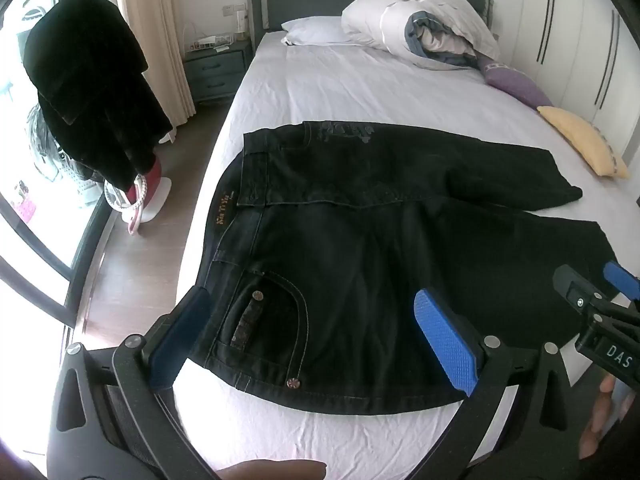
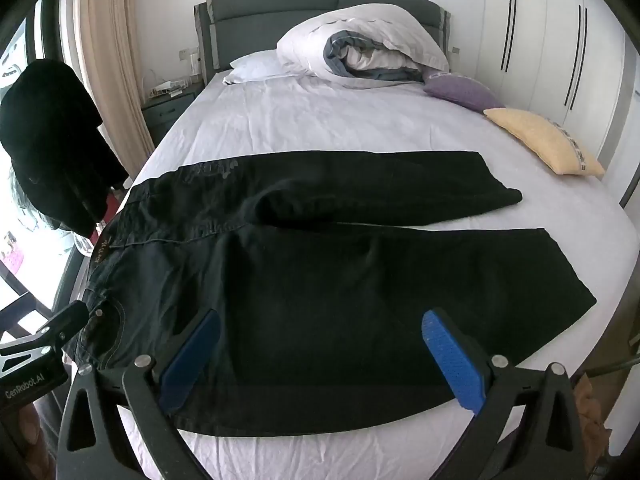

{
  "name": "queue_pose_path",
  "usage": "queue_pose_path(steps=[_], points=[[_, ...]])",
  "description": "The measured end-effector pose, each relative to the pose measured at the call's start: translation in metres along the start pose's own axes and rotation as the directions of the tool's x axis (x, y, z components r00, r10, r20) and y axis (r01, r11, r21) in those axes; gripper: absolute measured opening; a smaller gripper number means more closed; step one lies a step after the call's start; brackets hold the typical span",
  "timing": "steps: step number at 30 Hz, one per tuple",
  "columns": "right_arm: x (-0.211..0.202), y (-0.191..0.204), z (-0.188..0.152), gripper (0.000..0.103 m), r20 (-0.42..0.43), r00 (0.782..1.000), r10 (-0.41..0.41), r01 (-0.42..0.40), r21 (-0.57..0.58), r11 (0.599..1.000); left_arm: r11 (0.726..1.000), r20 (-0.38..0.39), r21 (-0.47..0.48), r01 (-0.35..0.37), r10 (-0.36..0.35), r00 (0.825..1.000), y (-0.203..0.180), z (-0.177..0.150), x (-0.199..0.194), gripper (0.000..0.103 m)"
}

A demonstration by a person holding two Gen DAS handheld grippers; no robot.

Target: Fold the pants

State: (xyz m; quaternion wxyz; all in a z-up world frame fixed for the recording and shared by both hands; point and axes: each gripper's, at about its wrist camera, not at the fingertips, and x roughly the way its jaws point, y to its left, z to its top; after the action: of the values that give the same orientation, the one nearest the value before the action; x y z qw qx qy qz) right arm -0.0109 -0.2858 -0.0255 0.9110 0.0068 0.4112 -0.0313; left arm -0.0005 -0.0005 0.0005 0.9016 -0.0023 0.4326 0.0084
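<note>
Black jeans lie spread flat across the white bed sheet, waistband to the left, both legs running right. My left gripper hovers open over the near hip pocket, blue pads wide apart with nothing between them. In the right wrist view the same jeans fill the middle, and my right gripper stands open above the thigh of the near leg. The right gripper's tip shows at the right edge of the left wrist view. The left gripper's tip shows by the waistband.
A rolled duvet and white pillow lie at the headboard. Purple and yellow cushions sit at the right edge. A dark garment hangs on a stand left of the bed. A wardrobe stands on the right.
</note>
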Motion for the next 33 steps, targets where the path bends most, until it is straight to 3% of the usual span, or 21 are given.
queue_pose_path(steps=[33], points=[[0.0019, 0.0003, -0.0008, 0.103, -0.005, 1.0, -0.002, 0.002, -0.003, 1.0, 1.0, -0.002, 0.002, -0.004, 0.004, 1.0, -0.0025, 0.004, 0.0021, 0.103]])
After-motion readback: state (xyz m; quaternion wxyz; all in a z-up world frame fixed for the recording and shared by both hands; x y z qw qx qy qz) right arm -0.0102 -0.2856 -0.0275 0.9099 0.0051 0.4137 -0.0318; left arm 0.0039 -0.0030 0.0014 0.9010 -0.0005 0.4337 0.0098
